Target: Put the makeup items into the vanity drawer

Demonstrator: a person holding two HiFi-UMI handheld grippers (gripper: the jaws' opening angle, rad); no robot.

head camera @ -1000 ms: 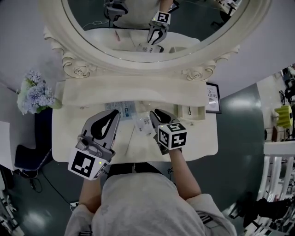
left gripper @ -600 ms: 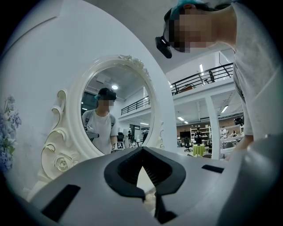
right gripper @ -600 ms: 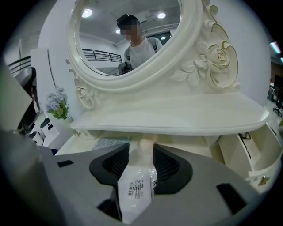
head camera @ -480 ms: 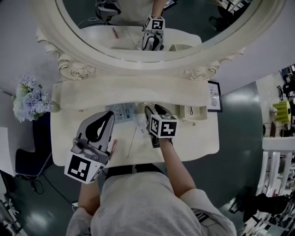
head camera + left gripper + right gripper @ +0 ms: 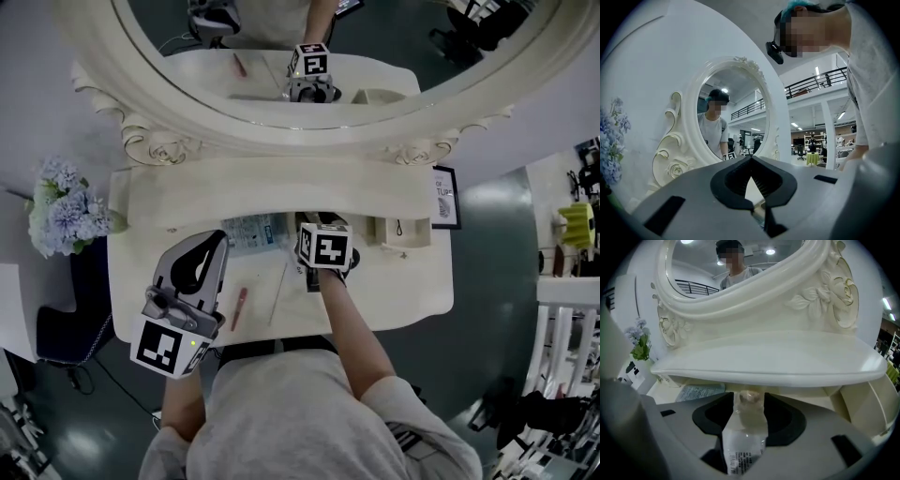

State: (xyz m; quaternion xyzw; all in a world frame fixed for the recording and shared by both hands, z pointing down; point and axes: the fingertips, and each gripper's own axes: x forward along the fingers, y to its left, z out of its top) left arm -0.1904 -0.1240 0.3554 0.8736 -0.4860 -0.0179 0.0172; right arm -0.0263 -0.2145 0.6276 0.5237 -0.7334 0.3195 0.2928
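My right gripper reaches to the back of the vanity top, just under the shelf. Its jaws are opening, and a clear plastic packet with a beige item inside lies loose between them. That packet is hidden in the head view. A blue-printed packet lies just left of it and also shows in the right gripper view. A red pencil and a thin white stick lie on the top. My left gripper hovers over the left side, shut and empty.
An open compartment with a small dark loop in it sits right of my right gripper. The oval mirror rises behind the shelf. Blue flowers stand at the far left, a framed card at the right.
My right gripper has moved away from me to the back of the top with the clear packet. The left gripper has drawn back a little, uncovering the red pencil.
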